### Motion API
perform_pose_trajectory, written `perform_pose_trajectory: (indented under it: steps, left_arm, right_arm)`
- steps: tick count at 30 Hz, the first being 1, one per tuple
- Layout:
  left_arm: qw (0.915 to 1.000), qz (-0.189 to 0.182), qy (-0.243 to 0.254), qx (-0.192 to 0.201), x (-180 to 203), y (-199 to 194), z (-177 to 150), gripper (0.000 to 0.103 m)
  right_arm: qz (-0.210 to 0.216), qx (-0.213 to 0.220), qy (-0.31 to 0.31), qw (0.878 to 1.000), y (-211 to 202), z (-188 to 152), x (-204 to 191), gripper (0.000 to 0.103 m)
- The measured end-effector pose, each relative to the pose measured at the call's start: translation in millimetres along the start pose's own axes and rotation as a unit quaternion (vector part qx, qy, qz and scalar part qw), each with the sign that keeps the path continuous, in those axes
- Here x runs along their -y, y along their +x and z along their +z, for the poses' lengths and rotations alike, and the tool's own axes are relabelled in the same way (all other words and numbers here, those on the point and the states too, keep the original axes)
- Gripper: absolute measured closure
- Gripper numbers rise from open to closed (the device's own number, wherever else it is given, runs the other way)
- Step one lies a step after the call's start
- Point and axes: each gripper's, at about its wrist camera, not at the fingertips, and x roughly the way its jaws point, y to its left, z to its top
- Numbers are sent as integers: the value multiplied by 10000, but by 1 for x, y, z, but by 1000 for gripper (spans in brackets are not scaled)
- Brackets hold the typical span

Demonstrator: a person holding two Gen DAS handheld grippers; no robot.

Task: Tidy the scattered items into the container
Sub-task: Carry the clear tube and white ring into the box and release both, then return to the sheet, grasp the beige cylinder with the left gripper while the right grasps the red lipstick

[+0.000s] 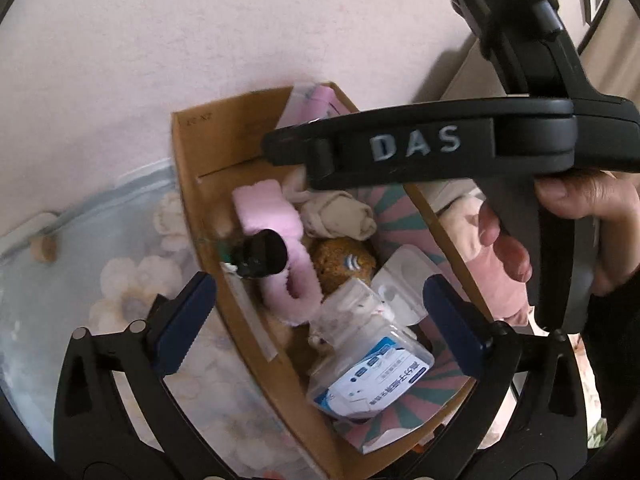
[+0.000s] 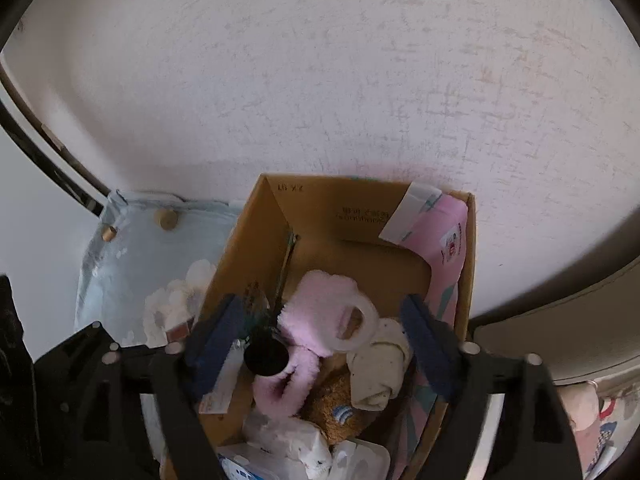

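A cardboard box (image 1: 188, 168) (image 2: 320, 216) stands against the wall and holds several items: a pink fluffy band (image 1: 280, 240) (image 2: 320, 312), a black round object (image 1: 262, 258) (image 2: 266, 356), a cream rolled cloth (image 1: 340, 216) (image 2: 380, 368), a brown plush (image 1: 344, 264) (image 2: 340, 408), clear plastic cases (image 1: 372, 360) and a pink pack (image 2: 448, 248). My left gripper (image 1: 320, 320) is open and empty above the box. My right gripper (image 2: 320, 344) is open and empty above the box; its black body (image 1: 420, 144) crosses the left wrist view.
A pale blue cloth with white flower shapes (image 1: 132, 280) (image 2: 160, 264) lies left of the box, with two small wooden pegs (image 2: 166, 218). A pale wall (image 2: 320, 80) stands behind. The person's hand (image 1: 580, 208) is at the right.
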Motion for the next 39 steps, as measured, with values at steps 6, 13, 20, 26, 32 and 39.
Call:
perform_pose_trajectory:
  steps: [6, 13, 20, 26, 32, 39]
  left_arm:
    - [9995, 217, -37, 232, -16, -21, -1, 0]
    - [9976, 435, -130, 516, -46, -56, -7, 0]
    - [9916, 879, -384, 863, -88, -103, -14, 0]
    - [9895, 885, -662, 933, -128, -121, -25, 0]
    - [9868, 988, -820, 988, -161, -137, -32, 0]
    - [9835, 1265, -859, 965, -203, -145, -38, 0]
  right_arm:
    - [15, 180, 189, 9997, -15, 3, -1, 24]
    - [-127, 303, 137, 9994, -29, 8, -24, 24]
    - [-317, 539, 76, 9980, -38, 15, -63, 24]
    - [-478, 556, 57, 9973, -35, 17, -95, 24]
    - [-534, 512, 118, 9972, -27, 9, -129, 24]
    - [-802, 445, 413, 9949, -9, 5, -152, 24]
